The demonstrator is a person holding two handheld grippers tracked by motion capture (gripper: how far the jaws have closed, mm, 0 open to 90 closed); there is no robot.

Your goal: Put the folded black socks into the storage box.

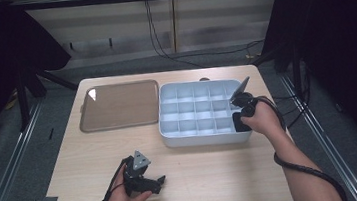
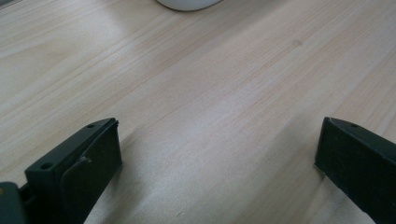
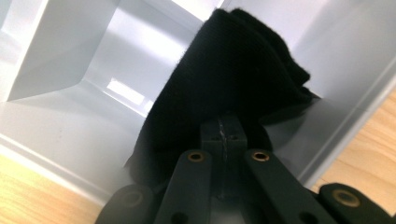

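Your right tongs (image 3: 223,135) are pressed together on a black piece of soft knitted cloth (image 3: 233,88), pinching its lower edge while the rest of it bunches up in front of the jaws. In the right gripper view the cloth sits inside one compartment of the white plastic divided tray (image 3: 70,60), with the tray's pale walls rising on both sides and a strip of wood showing past the outer wall. From the high view, your right hand (image 1: 261,119) holds those tongs (image 1: 241,119) at the near right corner of the white divided tray (image 1: 187,107), and the dark cloth (image 1: 240,122) lies in the compartment at that corner, against the front wall.

Your left tongs (image 2: 217,154) are spread wide, the two black jaws well apart with bare wood grain between them, holding nothing. They hang low over the light wooden worktop (image 2: 210,84); whether they touch it, I cannot tell. In the high view your left hand (image 1: 126,196) holds them (image 1: 160,182) near the front edge of the worktop (image 1: 203,168), well apart from the tray.

A brown rectangular flat tray with rounded corners (image 1: 119,105) lies on the far left part of the worktop, just beside the white tray's left wall.
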